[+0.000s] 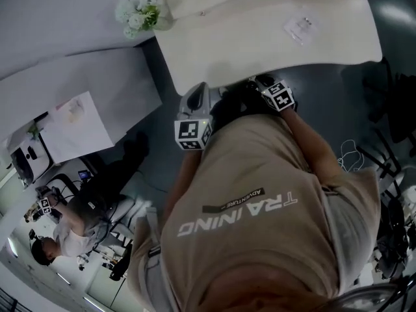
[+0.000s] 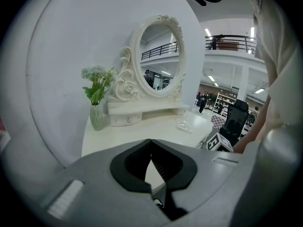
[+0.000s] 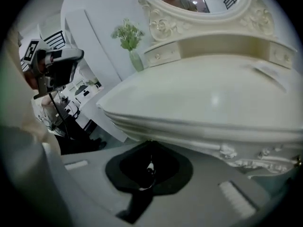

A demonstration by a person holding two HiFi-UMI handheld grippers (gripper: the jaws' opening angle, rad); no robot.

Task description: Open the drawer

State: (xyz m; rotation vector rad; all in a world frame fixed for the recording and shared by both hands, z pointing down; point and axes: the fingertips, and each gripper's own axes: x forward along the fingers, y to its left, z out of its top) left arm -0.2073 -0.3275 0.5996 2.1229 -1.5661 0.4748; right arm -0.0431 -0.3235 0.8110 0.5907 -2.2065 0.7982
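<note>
A white dressing table (image 1: 260, 38) with an oval mirror (image 2: 158, 56) stands in front of me. Small drawers (image 2: 125, 119) sit under the mirror, the left one (image 3: 161, 55) also showing in the right gripper view. My right gripper (image 3: 150, 143) is shut and empty. It is low, just before the table's front edge, near the carved apron (image 3: 246, 161) beneath the top. My left gripper (image 2: 151, 141) is shut on nothing, held above the near edge and aimed across the tabletop. In the head view both marker cubes, left (image 1: 193, 132) and right (image 1: 279, 97), hang at that edge.
A glass vase of white flowers (image 2: 97, 100) stands at the table's left, and a small clear packet (image 2: 184, 125) lies on the top. A grey partition (image 1: 78, 90) flanks the left side. A seated person (image 1: 71, 226) works behind me, and a black office chair (image 2: 234, 119) stands to the right.
</note>
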